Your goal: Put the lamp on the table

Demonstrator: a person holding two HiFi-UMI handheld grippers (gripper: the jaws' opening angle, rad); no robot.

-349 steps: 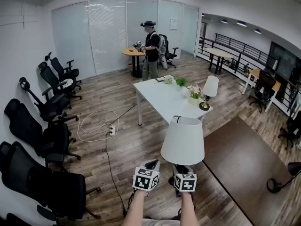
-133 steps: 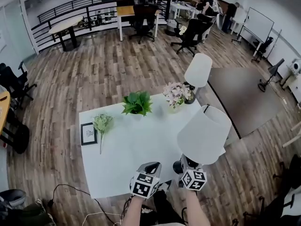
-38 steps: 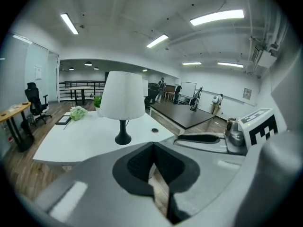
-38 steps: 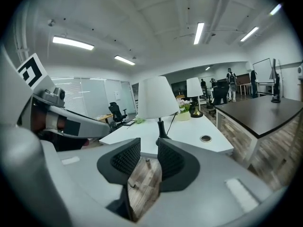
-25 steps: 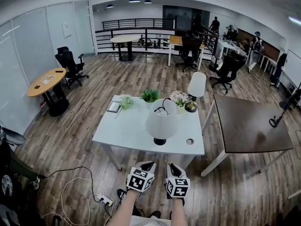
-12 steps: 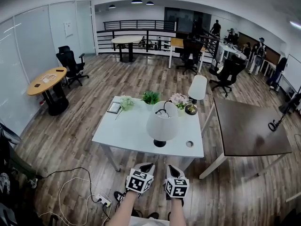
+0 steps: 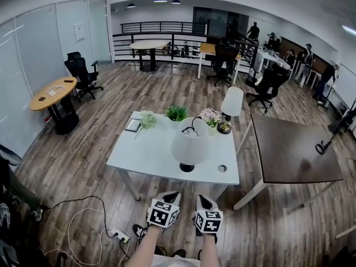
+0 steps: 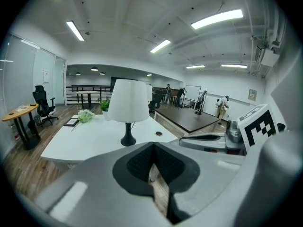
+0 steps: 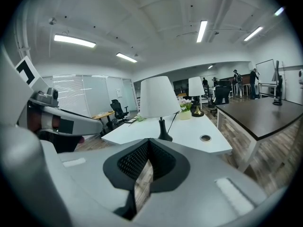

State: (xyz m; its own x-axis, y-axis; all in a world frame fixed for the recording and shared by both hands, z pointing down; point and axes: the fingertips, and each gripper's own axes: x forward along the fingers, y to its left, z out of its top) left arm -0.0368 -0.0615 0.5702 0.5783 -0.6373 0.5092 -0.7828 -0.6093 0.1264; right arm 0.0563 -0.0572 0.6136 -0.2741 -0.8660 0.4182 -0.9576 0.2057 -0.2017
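Hovering side by side nearest the person, the left gripper (image 7: 171,194) and right gripper (image 7: 202,197) were both closed, jaw tips meeting, nothing held. They sat short of the white table (image 7: 139,154), not touching it. The lamp (image 7: 188,143) stood upright on the table's near half, black base down, well apart from both grippers. A cable hole (image 7: 222,168) lay just right of its base. Along the far edge were a green plant (image 7: 177,113), flowers (image 7: 211,116) and a second lamp (image 7: 232,100). A dark table (image 7: 289,154) stood to the right.
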